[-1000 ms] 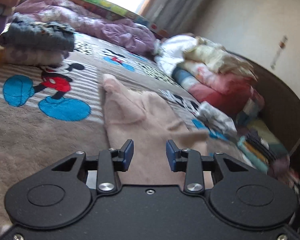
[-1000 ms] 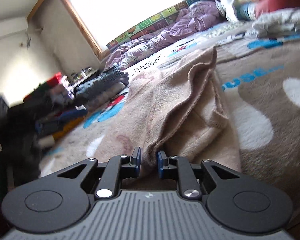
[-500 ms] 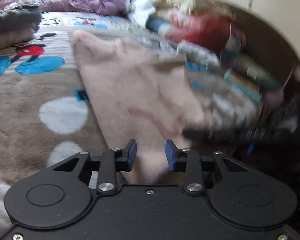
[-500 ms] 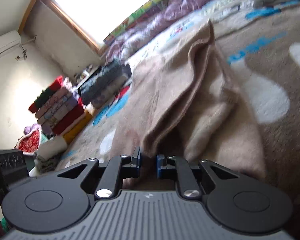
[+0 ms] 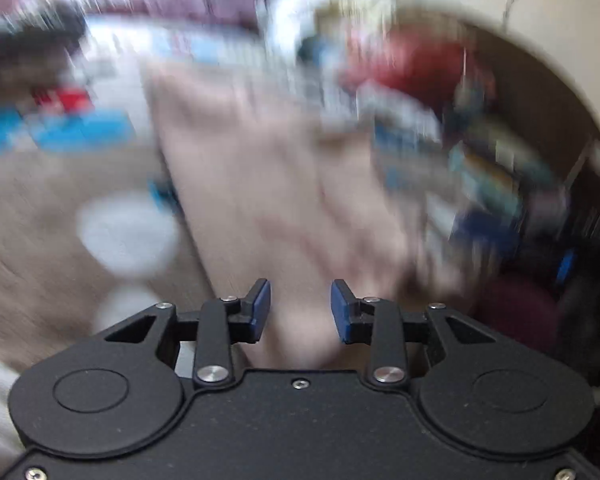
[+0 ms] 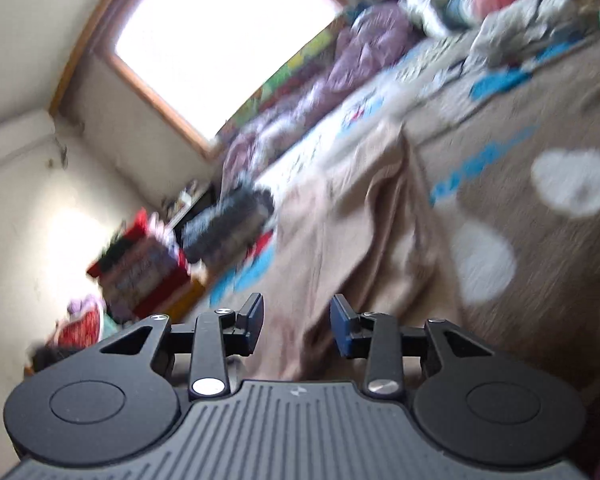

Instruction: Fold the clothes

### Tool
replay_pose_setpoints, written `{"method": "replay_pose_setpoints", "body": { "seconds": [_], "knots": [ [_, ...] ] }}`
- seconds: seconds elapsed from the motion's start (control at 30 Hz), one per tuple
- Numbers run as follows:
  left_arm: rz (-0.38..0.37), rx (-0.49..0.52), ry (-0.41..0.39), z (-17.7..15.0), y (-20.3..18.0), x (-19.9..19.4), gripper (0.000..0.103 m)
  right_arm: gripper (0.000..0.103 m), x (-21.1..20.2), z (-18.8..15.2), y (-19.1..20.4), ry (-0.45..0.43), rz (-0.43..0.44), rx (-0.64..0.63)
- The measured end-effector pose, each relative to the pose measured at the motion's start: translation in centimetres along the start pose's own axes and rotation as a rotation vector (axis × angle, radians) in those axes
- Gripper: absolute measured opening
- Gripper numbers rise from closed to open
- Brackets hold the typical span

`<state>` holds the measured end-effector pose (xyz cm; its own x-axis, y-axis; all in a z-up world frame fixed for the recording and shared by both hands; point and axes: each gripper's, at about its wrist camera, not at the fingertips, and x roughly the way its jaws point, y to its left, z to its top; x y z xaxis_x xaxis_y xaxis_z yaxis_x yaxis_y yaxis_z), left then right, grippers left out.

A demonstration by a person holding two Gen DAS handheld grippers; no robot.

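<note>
A beige-pink garment [image 5: 284,200] lies folded lengthwise on the brown patterned blanket [image 5: 60,224]; the left wrist view is blurred by motion. My left gripper [image 5: 300,308] is open, its jaws over the garment's near end, holding nothing. The same garment shows in the right wrist view [image 6: 352,224] with a raised fold along its right side. My right gripper [image 6: 296,320] is open at the garment's near edge, with cloth seen between the blue pads [image 6: 342,328] but not pinched.
A stack of folded clothes [image 6: 228,220] sits at the bed's far side, with more stacks [image 6: 140,264] beyond the edge. A heap of bedding and clothes [image 5: 400,68] lies to the right. A purple quilt [image 6: 340,68] lies under the window [image 6: 228,36].
My right gripper was shut on the garment's edge and has opened, letting it go, and its view has tilted. The left gripper stays open and is moving fast, blurring its view.
</note>
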<state>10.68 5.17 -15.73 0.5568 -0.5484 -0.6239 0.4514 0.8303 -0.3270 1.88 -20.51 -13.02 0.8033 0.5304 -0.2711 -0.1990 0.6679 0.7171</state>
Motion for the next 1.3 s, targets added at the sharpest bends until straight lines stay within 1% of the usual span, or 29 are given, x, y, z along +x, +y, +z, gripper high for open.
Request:
{"method": "replay_pose_setpoints", "body": {
  "seconds": [0.07, 0.13, 0.2, 0.27, 0.33, 0.47, 0.6, 0.7, 0.77, 0.87, 1.0, 1.07, 1.13, 1.2, 1.3],
  "knots": [
    [-0.035, -0.01, 0.004, 0.6, 0.1, -0.2, 0.032, 0.039, -0.3, 0.6, -0.1, -0.017, -0.023, -0.002],
    [-0.045, -0.042, -0.052, 1.4, 0.9, -1.4, 0.032, 0.039, -0.4, 0.9, -0.3, -0.022, -0.037, -0.009],
    [-0.036, -0.092, -0.128, 2.0, 2.0, -2.5, 0.032, 0.039, -0.3, 1.0, -0.4, -0.023, -0.049, -0.044],
    [-0.006, -0.128, -0.184, 2.6, 3.0, -3.1, 0.032, 0.039, 0.2, 0.8, -0.3, -0.022, -0.064, -0.108],
    [0.039, -0.137, -0.218, 3.4, 3.4, -3.0, 0.038, 0.039, 1.0, 0.6, 0.1, -0.01, -0.072, -0.17],
    [0.137, -0.093, -0.235, 5.5, 4.1, -1.5, 0.039, 0.039, 3.1, 0.6, 1.1, 0.013, -0.089, -0.312],
    [0.189, -0.086, -0.257, 8.2, 5.6, 0.7, 0.039, 0.04, 5.1, 1.9, 1.9, 0.035, -0.075, -0.362],
    [0.191, -0.101, -0.282, 9.7, 6.3, 2.2, 0.038, 0.043, 7.3, 4.2, 2.7, 0.047, -0.064, -0.388],
    [0.188, -0.08, -0.279, 10.6, 6.3, 3.4, 0.037, 0.044, 9.4, 6.7, 3.1, 0.068, -0.057, -0.395],
    [0.19, -0.004, -0.264, 12.1, 6.0, 5.0, 0.037, 0.047, 13.4, 11.2, 3.5, 0.119, -0.051, -0.383],
    [0.148, -0.003, -0.251, 13.2, 6.7, 6.1, 0.037, 0.051, 20.1, 16.3, 4.3, 0.233, -0.042, -0.357],
    [0.137, 0.011, -0.23, 13.3, 6.7, 6.5, 0.037, 0.051, 23.5, 17.6, 4.4, 0.289, -0.042, -0.34],
    [0.13, 0.032, -0.212, 13.2, 6.6, 6.7, 0.037, 0.052, 26.7, 18.5, 3.9, 0.34, -0.047, -0.291],
    [0.11, 0.035, -0.199, 13.0, 6.6, 6.7, 0.037, 0.054, 29.4, 18.7, 2.9, 0.383, -0.051, -0.23],
    [0.092, 0.027, -0.182, 12.6, 7.0, 6.6, 0.037, 0.054, 33.0, 18.5, 1.2, 0.415, -0.101, -0.19]
  ]
}}
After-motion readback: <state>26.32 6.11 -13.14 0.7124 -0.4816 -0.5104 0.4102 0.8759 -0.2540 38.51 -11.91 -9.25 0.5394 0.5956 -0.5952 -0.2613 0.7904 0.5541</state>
